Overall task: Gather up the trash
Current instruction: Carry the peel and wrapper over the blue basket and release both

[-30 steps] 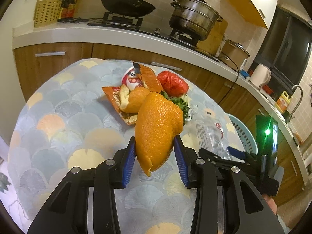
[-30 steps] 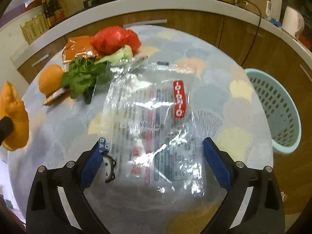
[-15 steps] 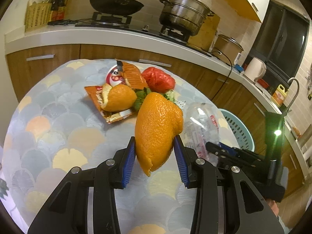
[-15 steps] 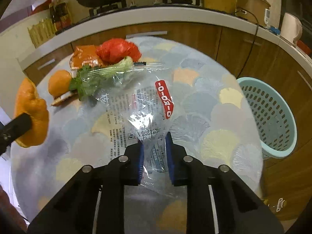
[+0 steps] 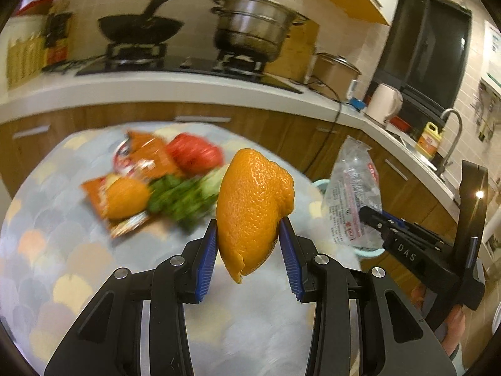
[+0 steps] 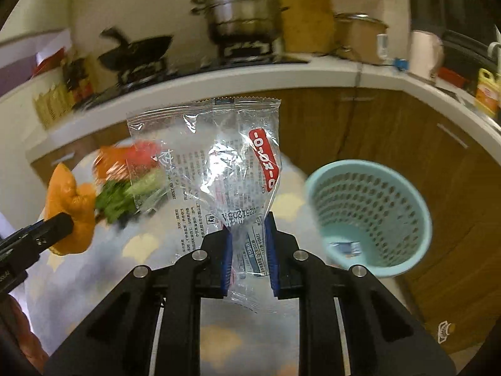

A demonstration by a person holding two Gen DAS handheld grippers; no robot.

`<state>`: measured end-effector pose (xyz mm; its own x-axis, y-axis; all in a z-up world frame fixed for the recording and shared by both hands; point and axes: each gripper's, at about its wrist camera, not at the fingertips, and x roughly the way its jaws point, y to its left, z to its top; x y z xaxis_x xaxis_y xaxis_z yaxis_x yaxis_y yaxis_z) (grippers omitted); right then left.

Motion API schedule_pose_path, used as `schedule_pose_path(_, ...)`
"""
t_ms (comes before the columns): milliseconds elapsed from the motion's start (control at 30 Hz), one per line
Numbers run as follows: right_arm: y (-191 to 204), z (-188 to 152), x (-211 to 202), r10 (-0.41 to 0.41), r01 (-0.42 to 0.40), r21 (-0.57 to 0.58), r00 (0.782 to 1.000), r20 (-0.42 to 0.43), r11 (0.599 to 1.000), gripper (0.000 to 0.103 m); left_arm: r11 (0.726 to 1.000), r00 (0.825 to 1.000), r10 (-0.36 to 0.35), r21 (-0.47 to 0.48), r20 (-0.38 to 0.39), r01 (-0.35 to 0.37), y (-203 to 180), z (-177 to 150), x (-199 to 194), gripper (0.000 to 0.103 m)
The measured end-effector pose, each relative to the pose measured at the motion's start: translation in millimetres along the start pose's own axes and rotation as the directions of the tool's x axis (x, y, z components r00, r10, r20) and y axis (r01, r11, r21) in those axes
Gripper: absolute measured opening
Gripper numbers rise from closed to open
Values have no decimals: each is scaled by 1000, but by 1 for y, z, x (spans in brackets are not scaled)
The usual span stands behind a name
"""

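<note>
My left gripper (image 5: 249, 250) is shut on a large orange peel (image 5: 253, 206) and holds it above the round table (image 5: 62, 266). My right gripper (image 6: 249, 250) is shut on a clear plastic wrapper (image 6: 213, 169) with a red label, lifted off the table; the wrapper also shows in the left wrist view (image 5: 353, 194). A light blue perforated basket (image 6: 369, 216) stands beside the table's right edge, with a small scrap inside. On the table lie another orange peel (image 5: 125, 197), green leaves (image 5: 178, 197), an orange snack wrapper (image 5: 141, 156) and a red bag (image 5: 194, 153).
A kitchen counter (image 5: 188, 87) curves behind the table with a black wok (image 5: 141, 28), a steel steamer pot (image 5: 253, 31), a kettle (image 5: 383, 103) and a sink tap (image 5: 451, 134). Wooden cabinets (image 6: 391, 125) stand behind the basket.
My right gripper closed on the plastic wrapper and lifted it off the table, swinging right toward the basket. My left gripper, still holding the peel, also moved right.
</note>
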<state>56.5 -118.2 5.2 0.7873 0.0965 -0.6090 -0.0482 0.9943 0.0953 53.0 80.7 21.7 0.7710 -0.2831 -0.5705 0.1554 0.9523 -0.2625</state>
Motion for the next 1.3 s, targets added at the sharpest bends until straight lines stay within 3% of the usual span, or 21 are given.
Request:
schedule_pose_path(200,-63,15,-13,-83,78,88,996,46,993,17,995,998,-61,73,-1,61,-50,29,22,37)
schedule_pose_path(367,-124,20,-8,-154,146,166,988,35,975,17,986,992,-113,114,-52,118,-101,46,61,37)
schedule_pose_path(700,-200,7,45,-203,228,269,972,-116,936,17,970,972,-152,162,-181,182,-175,45,153,37)
schedule_pose_path(967,-223,-4,92,-153,230,314,956,-249,921,23,973,951,-127,153,-281,175,-186,31,214,39)
schedule_pose_path(1067,-224,-5,102,-147,231,311,951,-271,922,32,974,943,-123,146,-310,175,-187,27,232,44)
schedule_pose_path(1133,-226,-6,105,-136,226,318,950,-282,921,57,975,936,-128,129,-327,178,-187,26,241,50)
schedule_pose_path(1300,-225,-10,103,-136,221,298,950,-280,929,62,974,930,-138,125,-339,190,-186,24,243,53)
